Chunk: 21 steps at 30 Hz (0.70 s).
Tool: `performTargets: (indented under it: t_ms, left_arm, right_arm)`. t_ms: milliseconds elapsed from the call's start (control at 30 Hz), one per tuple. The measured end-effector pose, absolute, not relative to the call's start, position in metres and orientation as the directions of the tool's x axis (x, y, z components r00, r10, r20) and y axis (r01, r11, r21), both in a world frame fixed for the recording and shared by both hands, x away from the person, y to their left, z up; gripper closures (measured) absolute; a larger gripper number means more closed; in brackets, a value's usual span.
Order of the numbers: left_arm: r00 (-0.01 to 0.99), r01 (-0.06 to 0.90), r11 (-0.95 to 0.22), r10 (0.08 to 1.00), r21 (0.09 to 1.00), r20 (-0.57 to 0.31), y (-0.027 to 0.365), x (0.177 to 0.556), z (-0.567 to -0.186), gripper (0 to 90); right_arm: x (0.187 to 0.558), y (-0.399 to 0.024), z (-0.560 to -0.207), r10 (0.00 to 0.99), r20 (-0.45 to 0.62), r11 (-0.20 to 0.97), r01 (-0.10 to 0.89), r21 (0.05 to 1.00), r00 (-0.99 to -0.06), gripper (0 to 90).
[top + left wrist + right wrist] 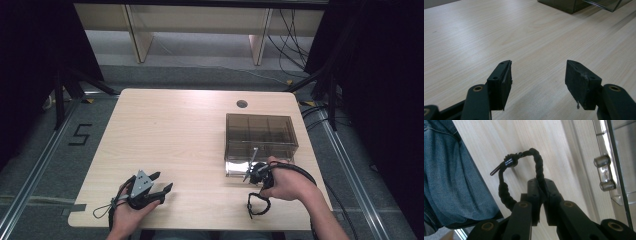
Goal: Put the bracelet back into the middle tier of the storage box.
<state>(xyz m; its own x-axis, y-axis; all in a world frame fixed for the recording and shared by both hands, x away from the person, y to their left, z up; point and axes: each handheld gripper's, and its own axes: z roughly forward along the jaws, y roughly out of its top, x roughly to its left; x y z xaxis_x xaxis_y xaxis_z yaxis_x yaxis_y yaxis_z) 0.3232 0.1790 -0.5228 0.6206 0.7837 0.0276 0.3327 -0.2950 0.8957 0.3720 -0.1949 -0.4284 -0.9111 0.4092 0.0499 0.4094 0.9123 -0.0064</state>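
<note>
Both hands sit at the near edge of the worktop (165,125), each with its own gripper. Over on the left, the left gripper (161,181) rests low on the wood with its fingers (500,83) spread wide apart and nothing between them, just bare light woodgrain showing through the gap in the left gripper view. It's well apart from everything else.

Right side is where the action is. In the right gripper view, the right gripper (541,200) has its fingers pinched tight on a black braided cord bracelet (504,190), gripping one side of the loop while the rest of it curls up and round, free of the wood. You can see a small black tag with white lettering on the loop, too small to read. In the high view the bracelet (256,204) dangles below the person's right hand, near the front right of the worktop.

Just beyond that hand is a smoky transparent compartment box (260,135), with its clear lid hanging open at the front. The lid's latch (604,173) shows close by in the right gripper view. Blue denim shows at that view's left edge.
</note>
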Motion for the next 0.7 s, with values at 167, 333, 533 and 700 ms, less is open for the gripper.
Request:
performTargets:
  t_ms: [167, 333, 533, 700]
  left_arm:
    - [0.620, 0.334, -0.294, 0.784, 0.895, 0.026, 0.179, 0.323, -0.523, 37.9]
    - [0.620, 0.334, -0.294, 0.784, 0.896, 0.026, 0.179, 0.323, -0.523, 37.9]
    - [0.619, 0.335, -0.295, 0.785, 0.895, 0.027, 0.179, 0.323, -0.523, 38.0]
    - [0.619, 0.335, -0.295, 0.785, 0.895, 0.027, 0.179, 0.323, -0.523, 37.9]
  right_arm:
    - [0.372, -0.200, -0.427, 0.419, 0.051, 0.908, 0.419, -0.013, -0.906, 85.3]
    - [0.372, -0.205, -0.425, 0.430, 0.049, 0.903, 0.430, -0.017, -0.902, 85.3]
    - [0.373, -0.212, -0.425, 0.432, 0.051, 0.902, 0.432, -0.016, -0.900, 85.3]
    - [0.374, -0.218, -0.424, 0.436, 0.056, 0.900, 0.435, -0.018, -0.898, 85.3]
